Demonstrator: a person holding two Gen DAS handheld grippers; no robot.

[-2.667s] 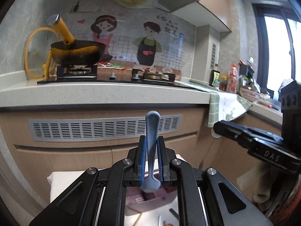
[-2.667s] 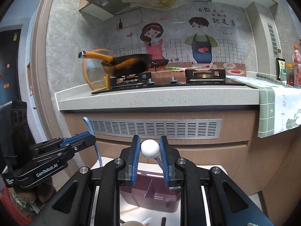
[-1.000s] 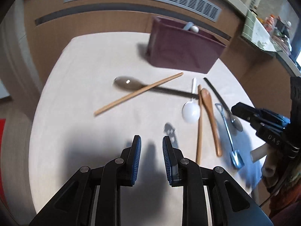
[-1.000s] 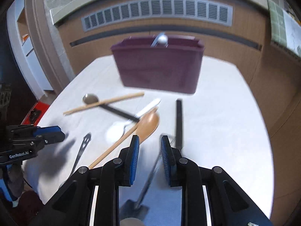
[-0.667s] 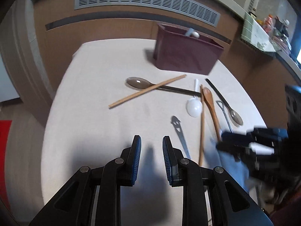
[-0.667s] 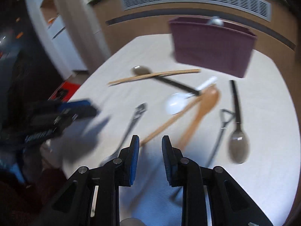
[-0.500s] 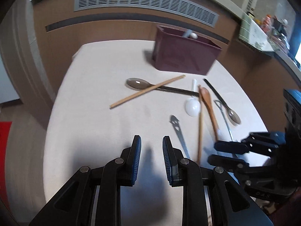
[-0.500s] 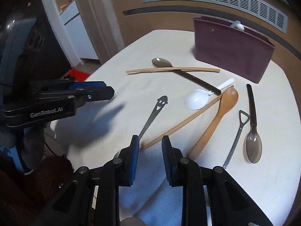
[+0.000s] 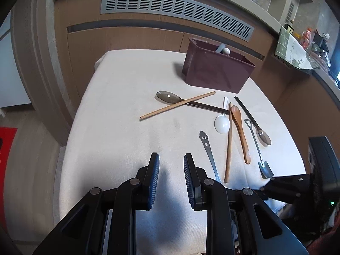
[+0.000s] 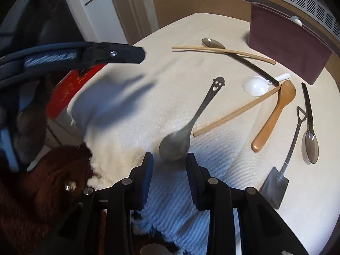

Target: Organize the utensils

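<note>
A maroon utensil bin [image 9: 216,72] stands at the table's far side with two utensil handles poking out; it also shows in the right wrist view [image 10: 286,42]. Several utensils lie loose on the white cloth: a smiley-handled metal spoon [image 10: 191,125], a white plastic spoon [image 9: 222,123], a wooden spoon [image 9: 240,131], chopsticks [image 9: 178,105], a dark spoon [image 9: 170,96], a small shovel spoon [image 9: 257,146]. My left gripper [image 9: 171,167] is open and empty above the near cloth. My right gripper [image 10: 169,163] is open, with the smiley spoon's bowl just ahead of its fingertips.
The table [image 9: 119,110] is covered by a white cloth; its near edge [image 10: 89,144] falls off to the left in the right wrist view. Wooden cabinets with a grey vent [image 9: 176,10] stand behind it. A red mat [image 10: 70,89] lies on the floor.
Both grippers released the utensils they held above the bin and drew back to the near table edge. The right gripper has swung left and lowered toward the smiley spoon's bowl.
</note>
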